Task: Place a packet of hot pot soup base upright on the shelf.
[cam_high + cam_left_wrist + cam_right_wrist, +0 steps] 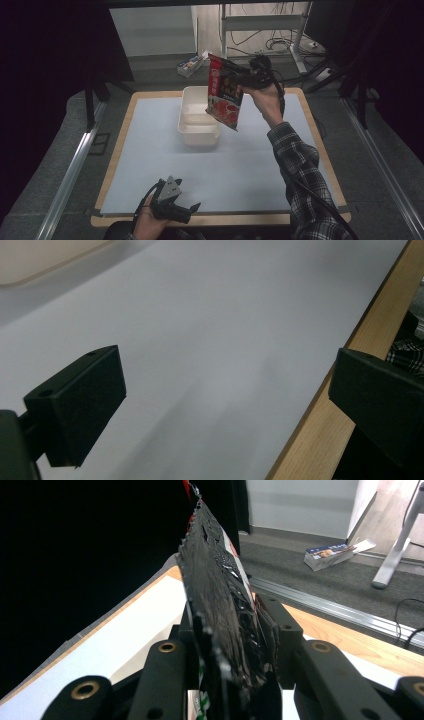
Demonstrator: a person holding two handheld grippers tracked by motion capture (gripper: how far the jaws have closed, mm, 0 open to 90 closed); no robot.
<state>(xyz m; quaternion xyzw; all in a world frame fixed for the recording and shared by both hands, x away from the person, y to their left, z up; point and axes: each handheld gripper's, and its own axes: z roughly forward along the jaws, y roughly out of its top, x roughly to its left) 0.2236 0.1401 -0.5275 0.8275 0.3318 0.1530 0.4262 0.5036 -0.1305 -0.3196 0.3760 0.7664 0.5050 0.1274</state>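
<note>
Dark curtains ring the desk [320,150], pale sheet on top, wood rim showing. White tub [199,120] sits at the far middle of the sheet; everything below is placed from it.

Right gripper [240,80] clamped on a red snack bag [225,92], holding it in the air just right of the tub and above its rim. Bag hangs tilted, bottom corner pointing down past the tub's right wall. In the right gripper view the bag [220,610] stands edge-on between my jaws, crinkled and glossy.

Left gripper [192,207] rests well short of the tub, at the near edge of the desk, jaws apart, nothing between them.

Risks, as I judge them: the grip is on one side of a slack bag, so it may swing or slip if I move fast. Lowered from here, the bottom corner could catch the tub's right wall and land outside, or nudge the light tub.

Bag: red, white panel, food photos, soft, partly filled.
</note>
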